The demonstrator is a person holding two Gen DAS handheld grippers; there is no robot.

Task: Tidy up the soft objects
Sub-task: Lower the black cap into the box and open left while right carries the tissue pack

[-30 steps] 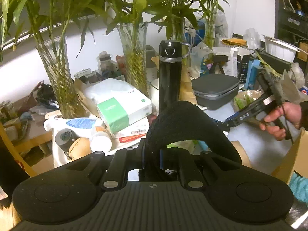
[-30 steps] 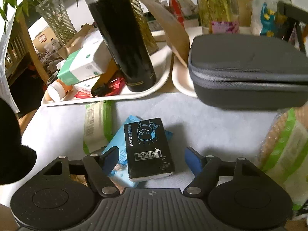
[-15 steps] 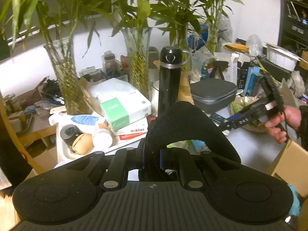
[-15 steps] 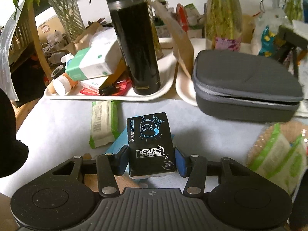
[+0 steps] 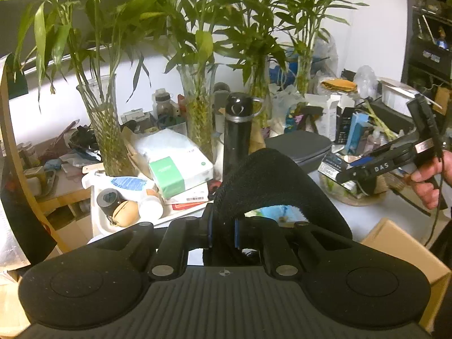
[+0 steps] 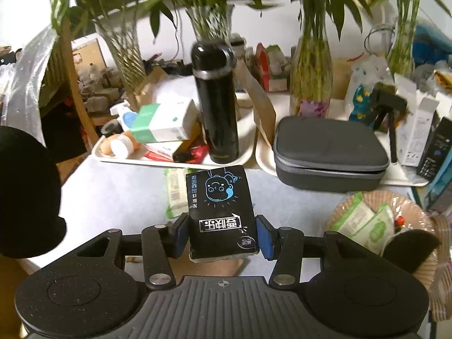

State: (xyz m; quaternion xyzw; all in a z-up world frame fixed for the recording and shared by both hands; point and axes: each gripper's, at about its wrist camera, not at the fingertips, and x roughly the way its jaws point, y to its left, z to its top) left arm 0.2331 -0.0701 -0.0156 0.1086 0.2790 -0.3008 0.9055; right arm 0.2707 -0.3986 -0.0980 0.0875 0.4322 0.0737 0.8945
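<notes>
R gripper fingers now clenched on black tissue pack, lifted off desk, frame center; L gripper grips black cloth.

A black tissue pack printed with a blue cartoon face and white characters is seen between blue gripper pads. A black fuzzy cloth is shown at the near centre. Farther off, a glossy black flask is banded in grey, a grey case lies to the right, and a white box is marked with green.
</notes>
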